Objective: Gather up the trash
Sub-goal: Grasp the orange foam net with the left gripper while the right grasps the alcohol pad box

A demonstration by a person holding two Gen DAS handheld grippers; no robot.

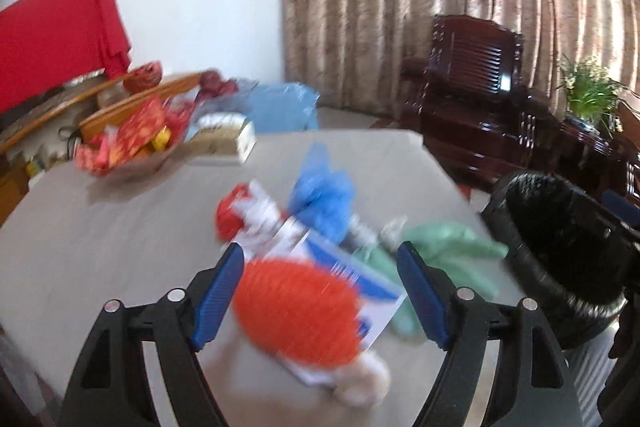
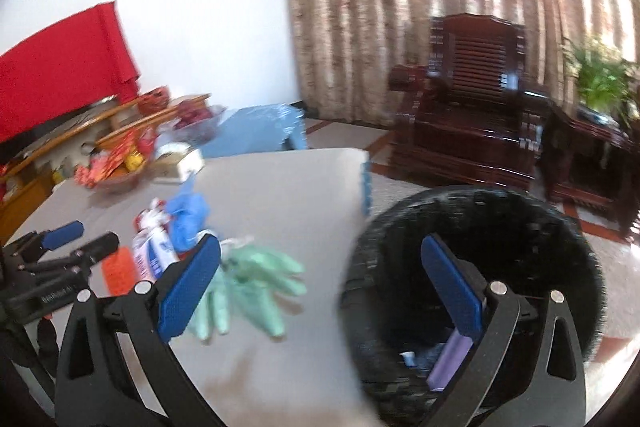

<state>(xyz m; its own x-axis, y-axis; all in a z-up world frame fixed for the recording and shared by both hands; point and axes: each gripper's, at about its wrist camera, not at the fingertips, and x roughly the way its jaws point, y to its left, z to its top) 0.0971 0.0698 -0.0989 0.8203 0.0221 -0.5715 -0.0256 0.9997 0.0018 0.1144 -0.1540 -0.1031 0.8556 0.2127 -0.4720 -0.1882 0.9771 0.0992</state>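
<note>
Trash bin [image 2: 472, 267] contents blurred (purple item partly hidden).

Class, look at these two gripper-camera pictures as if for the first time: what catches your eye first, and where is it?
The bright orange mesh piece grabs attention, lying on the grey table between the open left gripper fingers. Beside the table's right edge stands the black bin, under the open right gripper. Crumpled blue and green bags lie mid-table.
</note>
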